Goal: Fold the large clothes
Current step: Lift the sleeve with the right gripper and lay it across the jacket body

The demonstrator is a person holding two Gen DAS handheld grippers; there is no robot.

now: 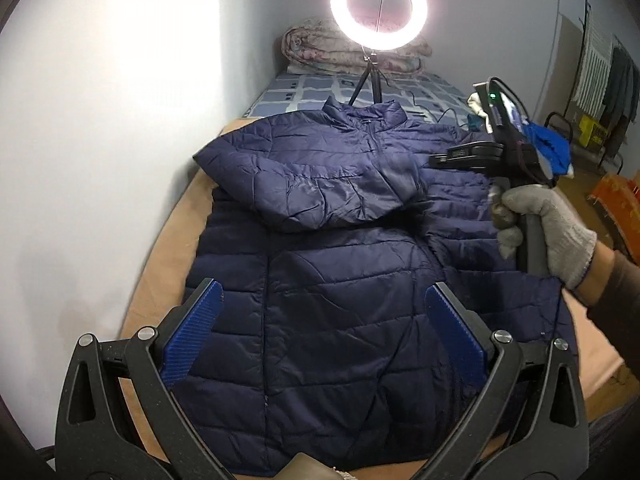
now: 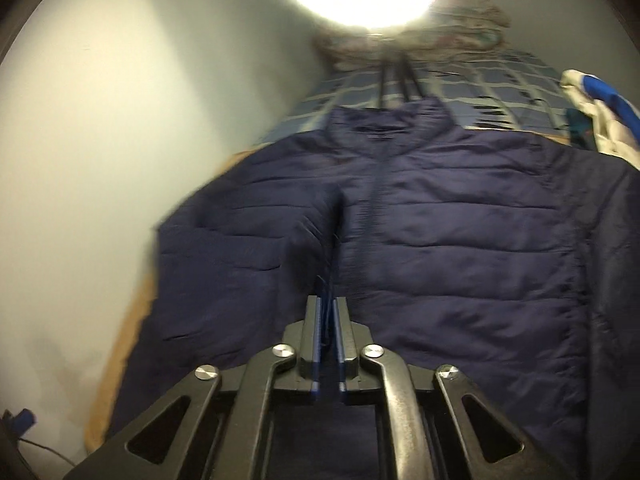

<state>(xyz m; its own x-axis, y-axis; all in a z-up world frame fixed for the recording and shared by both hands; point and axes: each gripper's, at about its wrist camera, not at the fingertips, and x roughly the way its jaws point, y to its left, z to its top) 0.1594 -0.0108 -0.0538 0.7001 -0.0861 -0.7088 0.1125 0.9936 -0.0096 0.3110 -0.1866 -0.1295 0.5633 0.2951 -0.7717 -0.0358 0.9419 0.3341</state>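
Observation:
A navy quilted puffer jacket (image 1: pixel 340 280) lies front-up on the bed, collar at the far end. Its left sleeve (image 1: pixel 312 192) is folded across the chest. My left gripper (image 1: pixel 324 304) is open above the jacket's lower half, holding nothing. My right gripper (image 2: pixel 328 312) is shut on the cuff of that folded sleeve (image 2: pixel 248 248), with cloth pinched between the pads. In the left wrist view the right gripper (image 1: pixel 440 158) is held by a gloved hand over the jacket's right side. The right wrist view is motion-blurred.
A lit ring light on a tripod (image 1: pixel 378 10) stands on the bed beyond the collar. Folded quilts (image 1: pixel 352 52) lie at the far end. A white wall (image 1: pixel 100 140) runs along the left. A blue-and-white cloth (image 2: pixel 600 112) lies to the right.

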